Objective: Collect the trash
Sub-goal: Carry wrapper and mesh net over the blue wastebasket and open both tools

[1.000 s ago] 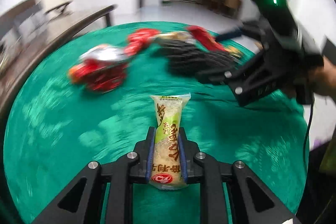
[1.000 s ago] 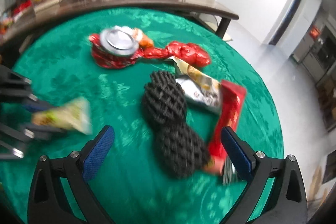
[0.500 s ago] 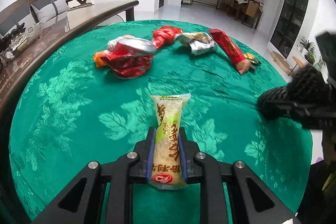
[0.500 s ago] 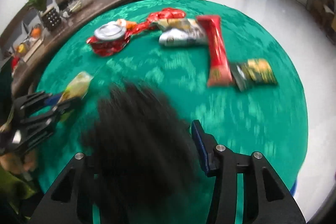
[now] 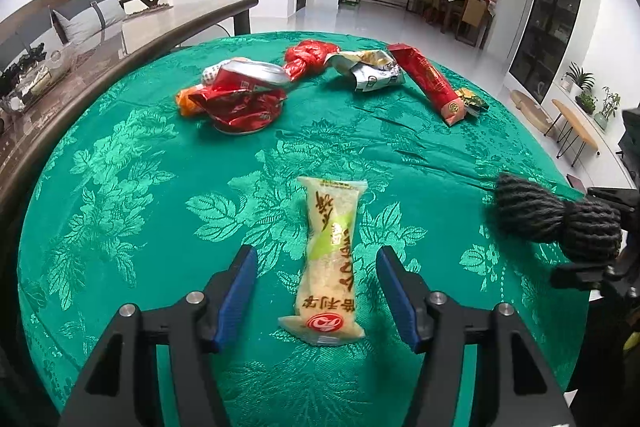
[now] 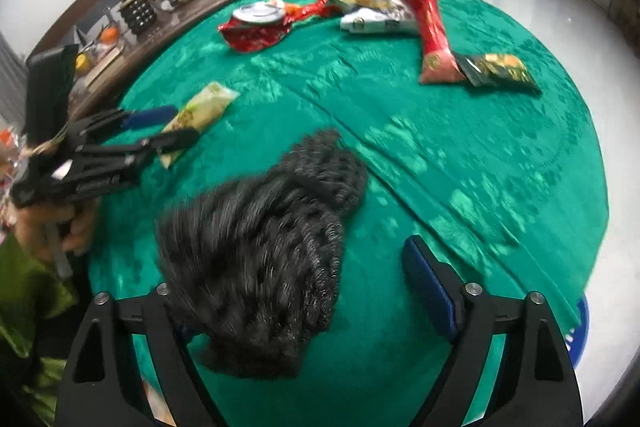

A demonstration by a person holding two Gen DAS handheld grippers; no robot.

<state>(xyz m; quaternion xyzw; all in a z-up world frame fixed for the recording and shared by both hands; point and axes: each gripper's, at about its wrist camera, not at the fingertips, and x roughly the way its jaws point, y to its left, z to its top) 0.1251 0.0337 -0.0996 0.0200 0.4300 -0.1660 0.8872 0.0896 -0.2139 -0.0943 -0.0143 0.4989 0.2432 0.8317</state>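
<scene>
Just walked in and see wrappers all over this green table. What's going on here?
A person is clearing trash with a handheld gripper in each hand. The left gripper is open around a yellow-green snack packet lying on the green tablecloth. The right gripper is also open, with a black mesh bundle against one finger. A crushed red can, a long red wrapper and other wrappers still lie at the far side.

Green-clothed round table (image 5: 132, 187) carries yellow snack packet (image 5: 330, 263), crushed can (image 5: 240, 95), red wrapper (image 5: 430, 87)
</scene>
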